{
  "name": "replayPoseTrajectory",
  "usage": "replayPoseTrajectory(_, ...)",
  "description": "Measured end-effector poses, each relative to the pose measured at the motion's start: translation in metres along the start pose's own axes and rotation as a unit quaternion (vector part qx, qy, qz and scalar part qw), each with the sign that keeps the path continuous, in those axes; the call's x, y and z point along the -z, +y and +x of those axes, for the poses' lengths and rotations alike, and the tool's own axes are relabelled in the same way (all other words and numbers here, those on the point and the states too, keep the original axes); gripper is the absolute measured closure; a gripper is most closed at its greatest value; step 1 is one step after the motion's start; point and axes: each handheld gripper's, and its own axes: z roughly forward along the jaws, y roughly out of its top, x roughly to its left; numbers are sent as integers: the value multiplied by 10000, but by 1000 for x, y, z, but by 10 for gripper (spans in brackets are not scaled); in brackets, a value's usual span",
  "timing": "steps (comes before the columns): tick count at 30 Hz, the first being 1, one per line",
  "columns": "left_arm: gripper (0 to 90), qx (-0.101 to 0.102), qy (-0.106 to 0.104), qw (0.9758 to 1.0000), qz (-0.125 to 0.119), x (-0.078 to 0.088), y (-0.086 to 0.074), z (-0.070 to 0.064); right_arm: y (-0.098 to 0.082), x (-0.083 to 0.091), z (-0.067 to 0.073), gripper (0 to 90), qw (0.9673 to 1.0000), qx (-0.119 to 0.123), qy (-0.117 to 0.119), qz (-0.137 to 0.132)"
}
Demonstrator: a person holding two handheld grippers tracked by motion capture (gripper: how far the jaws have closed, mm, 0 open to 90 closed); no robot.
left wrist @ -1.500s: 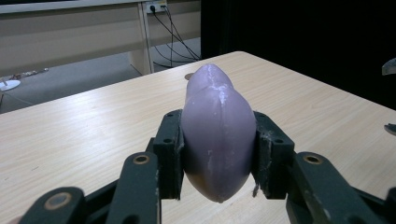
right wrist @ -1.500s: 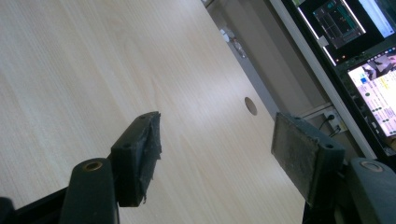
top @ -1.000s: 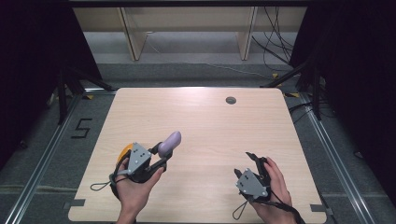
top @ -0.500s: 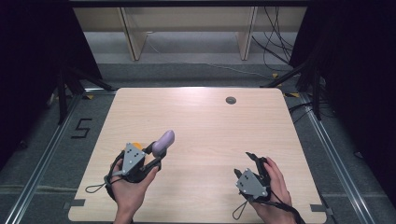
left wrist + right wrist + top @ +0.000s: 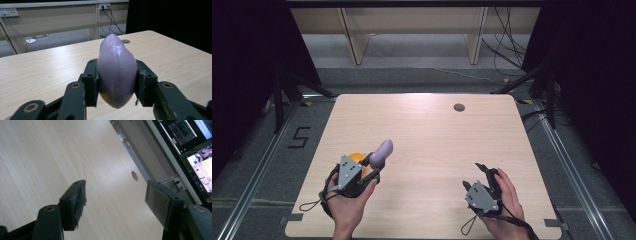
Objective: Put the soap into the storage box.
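Pick-up is done: the left gripper (image 5: 117, 82) pinches the purple eggplant-shaped toy (image 5: 116, 72) by its thick end, above the table (image 5: 427, 130) — setting it down is left, I judge. Its long axis runs straight out ahead of the jaws, narrow tip pointing away and slightly up; the right gripper (image 5: 120, 202) rests spread, holding nothing.

An orange object (image 5: 356, 157) sits mostly hidden behind the left gripper (image 5: 371, 167) and the purple object (image 5: 381, 152) it clamps. Both forearms are cut off by the bottom edge.
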Motion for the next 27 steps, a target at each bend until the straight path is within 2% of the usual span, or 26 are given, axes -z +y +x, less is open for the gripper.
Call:
replayPoseTrajectory(9, 589, 39, 233, 9997, -53, 5, -6, 1, 0, 0, 0, 337, 10000, -13, 8, 14)
replayPoseTrajectory(13, 589, 60, 300, 9995, -59, 6, -8, 3, 0, 0, 2, 336, 9999, -140, 33, 31)
replayPoseTrajectory(27, 589, 187, 706, 9972, -183, 14, -11, 16, 0, -1, 1, 338, 9999, -102, 21, 23)
